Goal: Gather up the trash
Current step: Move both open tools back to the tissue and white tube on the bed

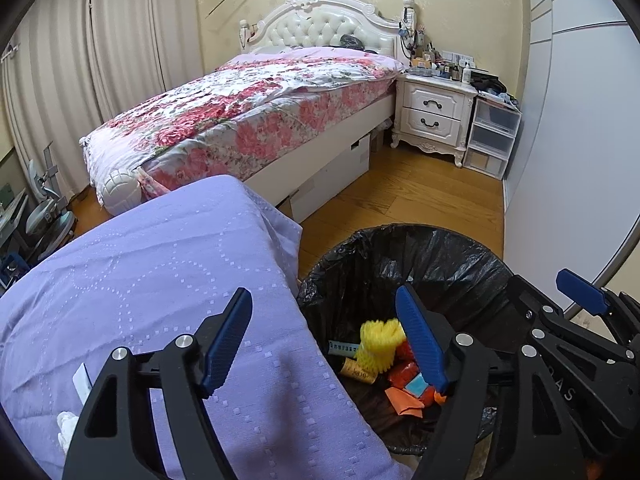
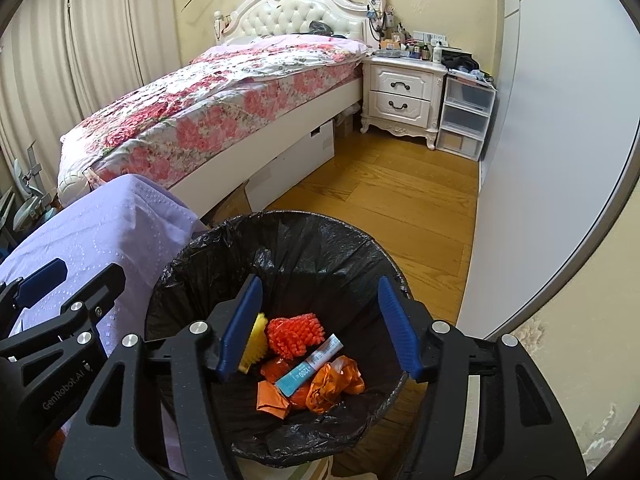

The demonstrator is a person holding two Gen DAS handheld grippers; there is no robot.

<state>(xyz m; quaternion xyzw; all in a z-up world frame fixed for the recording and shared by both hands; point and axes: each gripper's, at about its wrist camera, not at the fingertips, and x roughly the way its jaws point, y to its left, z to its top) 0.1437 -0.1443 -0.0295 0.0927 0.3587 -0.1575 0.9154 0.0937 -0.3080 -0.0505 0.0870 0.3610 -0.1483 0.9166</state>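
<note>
A bin with a black liner (image 2: 280, 240) stands on the wood floor beside a purple-covered table (image 1: 140, 280); it also shows in the left wrist view (image 1: 420, 252). Inside lie a yellow foam net (image 1: 378, 344), an orange foam net (image 2: 294, 334), a blue-white wrapper (image 2: 310, 366), and crumpled orange wrappers (image 2: 334, 386). My right gripper (image 2: 320, 330) is open and empty, right above the bin's mouth. My left gripper (image 1: 328, 340) is open and empty, straddling the table edge and the bin's rim. A white scrap (image 1: 82, 380) and crumpled tissue (image 1: 66, 426) lie on the table.
A bed with a floral cover (image 1: 248, 108) stands behind the table. A white nightstand (image 1: 434, 112) and clear plastic drawers (image 1: 492, 136) stand at the far wall. A white wardrobe (image 2: 552, 140) runs along the right. Curtains (image 1: 100, 60) and a fan (image 1: 48, 208) are at left.
</note>
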